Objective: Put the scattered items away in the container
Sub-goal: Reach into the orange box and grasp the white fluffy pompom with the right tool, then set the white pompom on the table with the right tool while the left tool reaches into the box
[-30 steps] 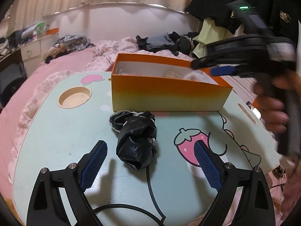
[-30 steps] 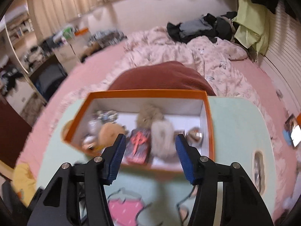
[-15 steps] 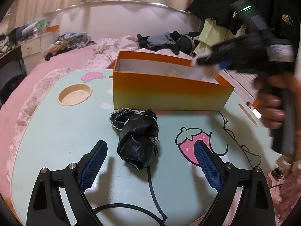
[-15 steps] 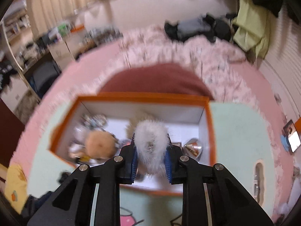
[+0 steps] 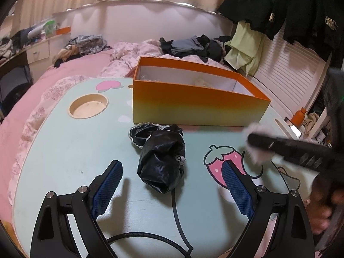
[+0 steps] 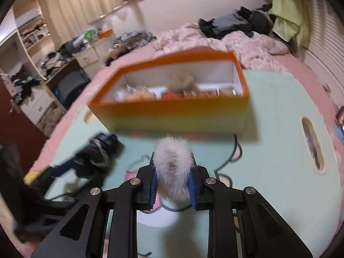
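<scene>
Left gripper [image 5: 172, 189]: jaws spread, empty; black bundle [image 5: 162, 161] lay just ahead between them, long axis toward orange box [image 5: 193, 109].
Right gripper [image 6: 173, 187]: clenched on white fur ball [image 6: 173, 169], near table's [image 5: 64, 146] right edge, farther from bundle.

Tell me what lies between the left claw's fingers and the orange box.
Only the crumpled black bag, lying on the table just short of the box; the left wrist view shows it.

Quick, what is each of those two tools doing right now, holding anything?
Left tool: open, holding nothing, with the black bag on the table ahead of it.
Right tool: closed on a white fluffy ball.
</scene>
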